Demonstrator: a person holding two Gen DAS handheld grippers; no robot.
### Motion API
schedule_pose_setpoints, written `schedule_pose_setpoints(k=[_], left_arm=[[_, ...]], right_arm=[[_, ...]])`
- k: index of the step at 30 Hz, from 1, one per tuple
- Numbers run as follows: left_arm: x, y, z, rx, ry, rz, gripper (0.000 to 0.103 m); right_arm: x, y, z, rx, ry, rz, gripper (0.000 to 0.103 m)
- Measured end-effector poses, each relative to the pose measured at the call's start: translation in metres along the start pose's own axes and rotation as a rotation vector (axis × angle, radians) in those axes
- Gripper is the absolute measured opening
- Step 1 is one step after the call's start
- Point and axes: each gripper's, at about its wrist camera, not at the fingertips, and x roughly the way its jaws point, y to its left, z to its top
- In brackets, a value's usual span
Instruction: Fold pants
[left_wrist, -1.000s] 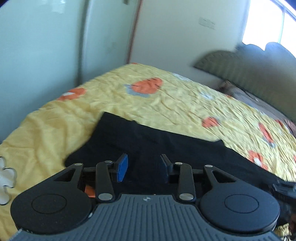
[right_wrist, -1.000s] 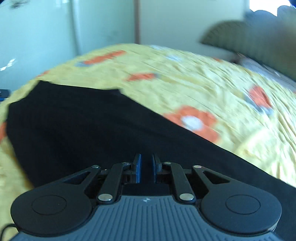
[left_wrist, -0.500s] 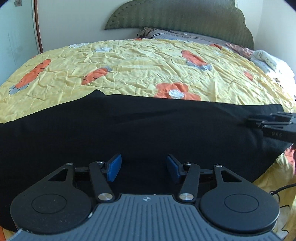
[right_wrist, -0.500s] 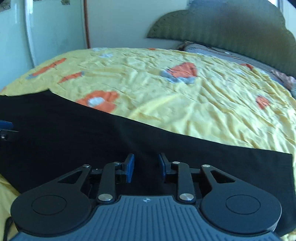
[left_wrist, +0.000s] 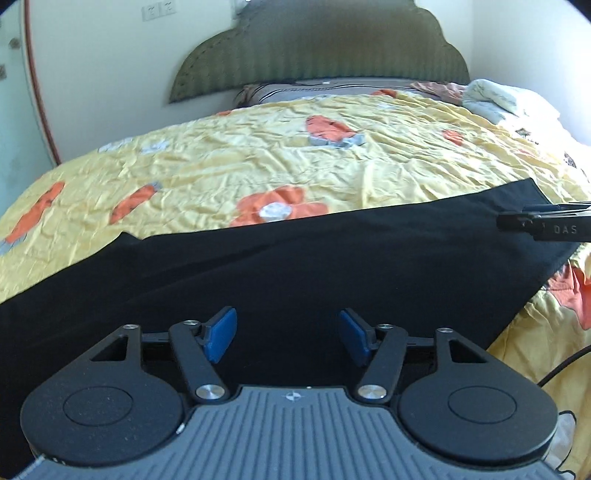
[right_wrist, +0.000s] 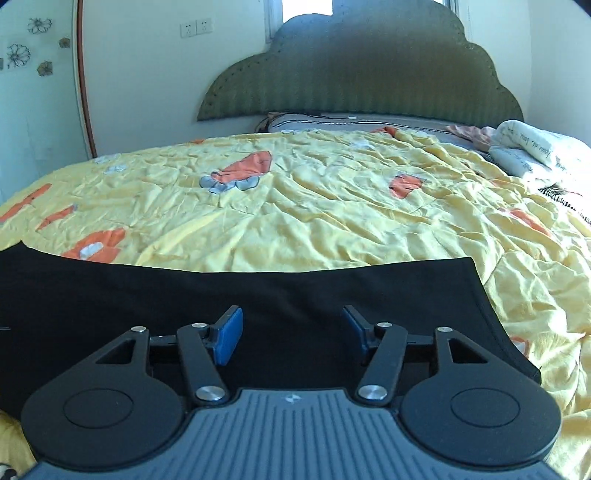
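Note:
Black pants (left_wrist: 295, 266) lie flat as a long band across the near edge of the yellow bedspread (left_wrist: 295, 155). They also show in the right wrist view (right_wrist: 258, 295), with their right end at the right. My left gripper (left_wrist: 288, 332) is open and empty, just above the pants' middle. My right gripper (right_wrist: 291, 332) is open and empty above the pants near their right end. Its fingers (left_wrist: 543, 225) show at the right edge of the left wrist view, over the pants' far right corner.
A green headboard (right_wrist: 362, 74) stands at the far end of the bed. Pillows and folded bedding (right_wrist: 528, 147) lie at the far right. A wall (right_wrist: 44, 110) runs along the left. A black cable (left_wrist: 565, 365) hangs at the right.
Both grippers swung round from facing the left wall to facing the headboard. Both sets of jaws have opened wider. The pants lie as before.

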Motion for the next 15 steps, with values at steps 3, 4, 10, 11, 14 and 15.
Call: schedule_pose_setpoints(k=[3, 4, 10, 11, 14, 15], left_arm=[[0.016, -0.005, 0.0, 0.016, 0.042, 0.015, 0.072], [0.016, -0.003, 0.0, 0.008, 0.043, 0.012, 0.072], [0.009, 0.001, -0.005, 0.022, 0.008, 0.045, 0.072], [0.01, 0.001, -0.006, 0.017, 0.014, 0.042, 0.072], [0.012, 0.003, -0.007, -0.008, 0.013, 0.034, 0.072], [0.012, 0.002, -0.007, -0.003, 0.011, 0.035, 0.072]], right_arm=[[0.006, -0.014, -0.008, -0.012, 0.077, 0.02, 0.065], [0.005, -0.019, -0.012, -0.01, 0.061, -0.029, 0.065], [-0.069, -0.08, -0.021, 0.247, -0.183, -0.262, 0.083], [-0.078, -0.095, -0.025, 0.346, -0.185, -0.206, 0.083], [-0.086, -0.131, -0.048, 0.649, -0.126, -0.018, 0.083], [-0.086, -0.136, -0.058, 0.734, -0.116, 0.04, 0.083]])
